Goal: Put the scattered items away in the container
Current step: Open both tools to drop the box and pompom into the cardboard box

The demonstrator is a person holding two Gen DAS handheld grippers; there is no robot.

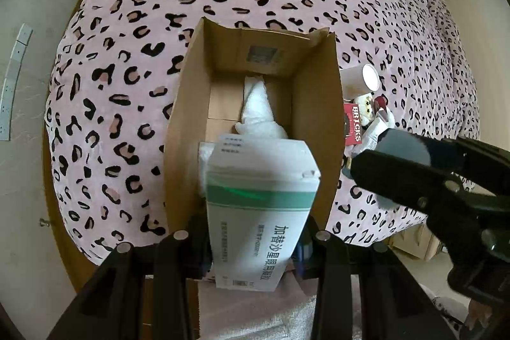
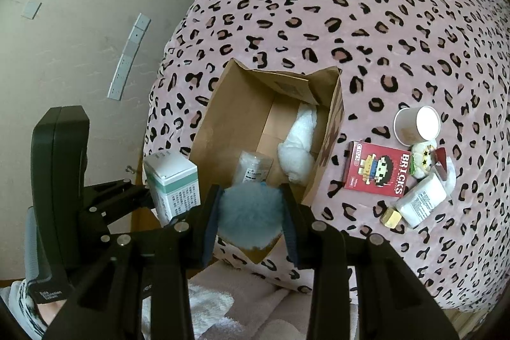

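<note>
The left gripper (image 1: 255,244) is clamped on a white-and-green medicine box (image 1: 259,212), held at the near end of the open cardboard box (image 1: 191,123) with its long axis pointing in along the fingers. The right gripper (image 2: 251,219) squeezes a fluffy blue pom-pom (image 2: 250,217) over the carton's near edge. Only the right wrist view shows a clear packet inside (image 2: 253,169) and the whole red BRICKS box (image 2: 377,169) outside on the leopard-print bedspread (image 2: 350,5).

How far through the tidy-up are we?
Partway. In the cardboard box: a white towel and a wrapped roll. In hand: left gripper holds a medicine box, right gripper a blue pompom. Left: cup, bricks box, small packets beside them.
</note>
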